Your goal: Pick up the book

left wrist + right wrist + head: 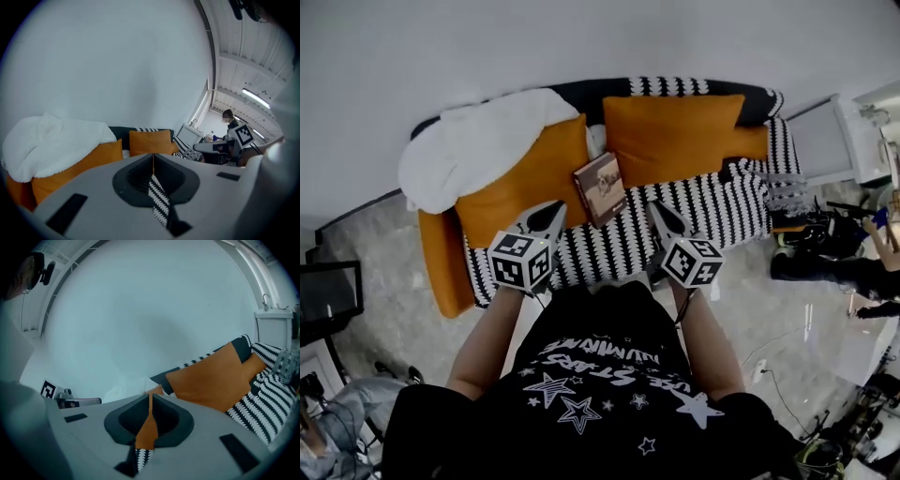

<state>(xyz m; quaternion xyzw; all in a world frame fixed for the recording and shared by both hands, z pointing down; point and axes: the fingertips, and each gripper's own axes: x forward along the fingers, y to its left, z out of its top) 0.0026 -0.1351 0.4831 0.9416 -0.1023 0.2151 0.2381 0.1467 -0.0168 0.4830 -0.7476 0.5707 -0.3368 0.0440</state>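
Left gripper (551, 214) and right gripper (661, 214) are clenched and empty, at the front of the striped sofa (727, 202). The book (600, 187) lies on the sofa seat between orange cushions (670, 136), with its long axis from sofa back to front. Grey floor (384, 281) surrounds the sofa.

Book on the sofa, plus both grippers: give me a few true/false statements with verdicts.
1. The book sits on the striped sofa between the two orange cushions. True.
2. The left gripper is clamped on the book. False: its jaws are shut on nothing, and it is apart from the book.
3. The right gripper has its jaws shut and empty. True.
4. The white blanket covers the book. False: it is draped over the sofa's end at the head view's left, and the book is uncovered.
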